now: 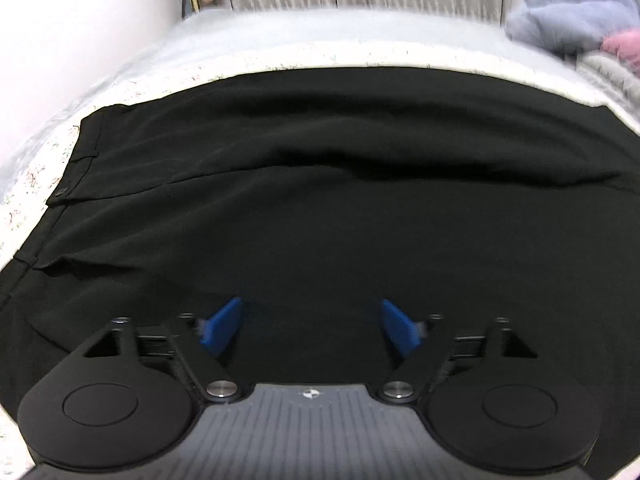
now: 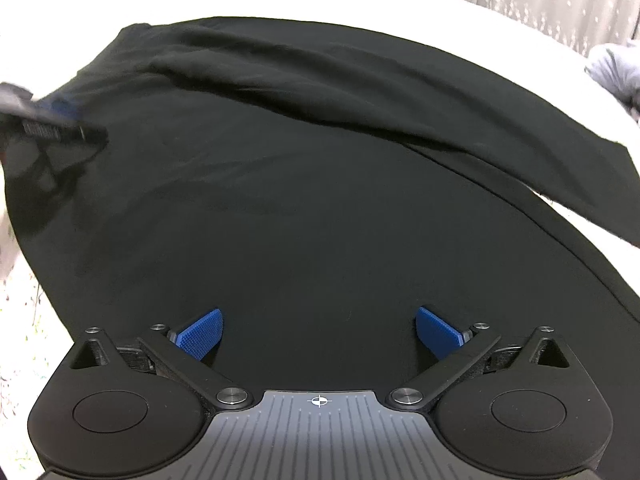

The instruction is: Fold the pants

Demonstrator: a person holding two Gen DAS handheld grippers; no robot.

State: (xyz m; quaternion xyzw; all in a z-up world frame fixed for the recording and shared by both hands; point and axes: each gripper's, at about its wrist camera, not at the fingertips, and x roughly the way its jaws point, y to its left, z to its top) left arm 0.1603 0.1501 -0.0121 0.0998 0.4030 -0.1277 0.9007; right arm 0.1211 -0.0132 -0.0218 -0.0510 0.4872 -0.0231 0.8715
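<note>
In the left wrist view, the left gripper [image 1: 311, 326] hangs with jaws spread wide and empty over the black pants [image 1: 320, 208] lying on the bed [image 1: 280, 46]. In the right wrist view, the right gripper [image 2: 319, 334] is equally wide and empty above the pants; a shallow pinch would likely catch one layer only, skewing the fold.

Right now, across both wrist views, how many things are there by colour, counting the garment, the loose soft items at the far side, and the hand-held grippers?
Black: 1, the pants.
Grey-blue: 1, a fuzzy item.
Pink: 1, a fuzzy item beside it.
Blue-padded: 2, the left hand-held gripper and the right hand-held gripper, both open over the pants.
Total: 5.
</note>
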